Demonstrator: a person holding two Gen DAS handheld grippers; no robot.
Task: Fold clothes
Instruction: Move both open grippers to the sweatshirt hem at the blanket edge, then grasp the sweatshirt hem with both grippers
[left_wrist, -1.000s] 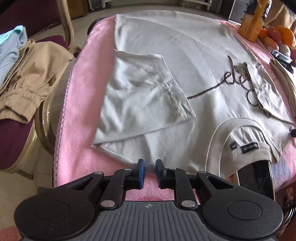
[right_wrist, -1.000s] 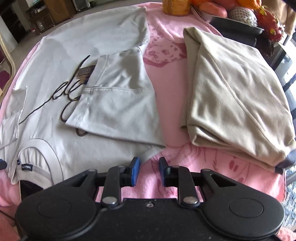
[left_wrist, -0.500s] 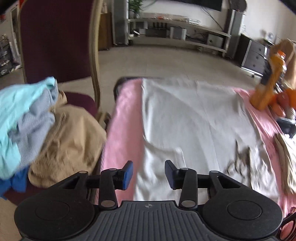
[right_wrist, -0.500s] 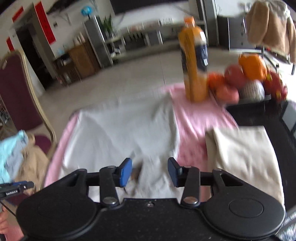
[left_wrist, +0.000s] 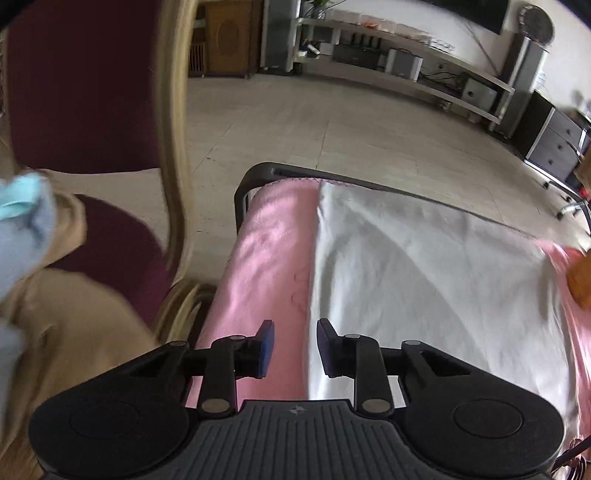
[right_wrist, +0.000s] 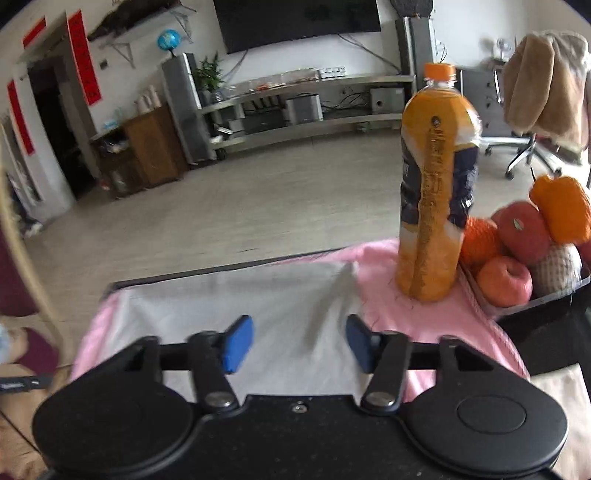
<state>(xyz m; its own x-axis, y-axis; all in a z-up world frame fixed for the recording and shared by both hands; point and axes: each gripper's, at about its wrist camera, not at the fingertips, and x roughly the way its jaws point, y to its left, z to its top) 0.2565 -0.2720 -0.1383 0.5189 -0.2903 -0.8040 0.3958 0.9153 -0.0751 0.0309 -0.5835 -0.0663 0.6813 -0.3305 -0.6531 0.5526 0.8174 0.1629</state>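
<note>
Your left gripper (left_wrist: 291, 345) sits over the left side seam of the grey shirt (left_wrist: 424, 280), jaws apart w/ nothing between them; they've just been closing a bit. Right gripper (right_wrist: 291, 343) hangs above the shirt's right edge (right_wrist: 258, 306), jaws also apart and empty, also just narrowing.

Key relation: the shirt lies below and ahead of both grippers, long axis running away from you toward the far table edge (left_wrist: 258, 173). The far hem is what's left in front, so each hand is already lined up w/ its own side — left for the left hem corner, right for the right one. Neither is clearly nearer, as far as I can judge.

Shirt rests flat on the pink cloth (left_wrist: 266, 258), hem just short of the far edge.

Around you: the orange bottle (right_wrist: 436, 192) stands upright on the pink cloth just right of the shirt's far right corner, fruit tray (right_wrist: 535, 251) beside it. That bottle is prob. the thing to clip when your right hand reaches fwd. On the left, a chair (left_wrist: 85, 110) w/ a heap of clothes (left_wrist: 55, 295), clear of the table.
</note>
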